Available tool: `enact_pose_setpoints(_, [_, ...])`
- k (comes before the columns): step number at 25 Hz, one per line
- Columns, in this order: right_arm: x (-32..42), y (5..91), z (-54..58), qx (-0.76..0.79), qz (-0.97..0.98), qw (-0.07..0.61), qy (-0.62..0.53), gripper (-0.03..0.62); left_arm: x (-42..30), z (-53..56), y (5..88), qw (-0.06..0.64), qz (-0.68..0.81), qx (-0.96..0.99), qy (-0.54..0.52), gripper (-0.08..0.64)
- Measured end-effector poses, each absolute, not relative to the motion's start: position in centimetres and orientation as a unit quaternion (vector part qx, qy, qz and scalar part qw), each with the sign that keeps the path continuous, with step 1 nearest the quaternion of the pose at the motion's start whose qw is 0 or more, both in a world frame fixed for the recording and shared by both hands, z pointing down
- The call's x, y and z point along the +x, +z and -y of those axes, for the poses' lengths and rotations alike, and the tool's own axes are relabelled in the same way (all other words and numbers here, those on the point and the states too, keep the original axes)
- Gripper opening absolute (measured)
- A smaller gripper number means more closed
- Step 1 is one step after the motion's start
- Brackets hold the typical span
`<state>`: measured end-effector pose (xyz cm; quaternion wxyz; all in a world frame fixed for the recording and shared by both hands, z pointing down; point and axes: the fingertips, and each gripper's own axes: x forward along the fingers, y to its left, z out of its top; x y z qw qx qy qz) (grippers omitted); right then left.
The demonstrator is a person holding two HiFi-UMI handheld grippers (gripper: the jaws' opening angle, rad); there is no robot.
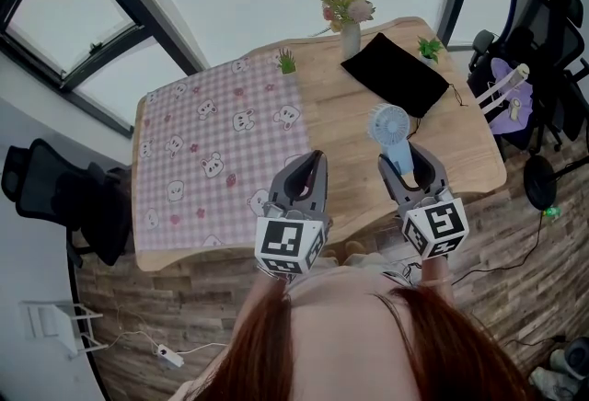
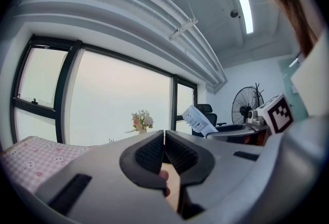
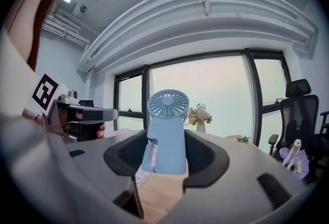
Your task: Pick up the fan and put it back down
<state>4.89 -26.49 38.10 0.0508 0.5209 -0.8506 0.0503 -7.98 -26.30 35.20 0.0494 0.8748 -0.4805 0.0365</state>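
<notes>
The fan (image 3: 165,135) is filling the gap between the jaws of the right gripper (image 1: 408,166), leaving no room there. Ahead of them the pouch (image 1: 396,73) is lying in the way, with a vase (image 1: 350,39) and a plant (image 1: 429,48) standing beyond. The left gripper (image 1: 309,169) is sitting near on their left. Ahead of its jaws, bare table (image 1: 340,114) and flat cloth (image 1: 212,151) are leaving open passage.

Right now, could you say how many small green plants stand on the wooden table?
2. One small green plant at the far edge of the pink checked cloth; the other green plant beside the black pouch. None seems hidden.
</notes>
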Motion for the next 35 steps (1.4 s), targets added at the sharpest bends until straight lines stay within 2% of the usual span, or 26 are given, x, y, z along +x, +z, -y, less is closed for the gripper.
enact_pose_setpoints(35, [5.8, 38.3, 27.7, 0.519, 0.851, 0.068, 0.043, 0.213, -7.9, 27.8, 36.3, 0.062, 0.486, 0.871, 0.044, 0.012])
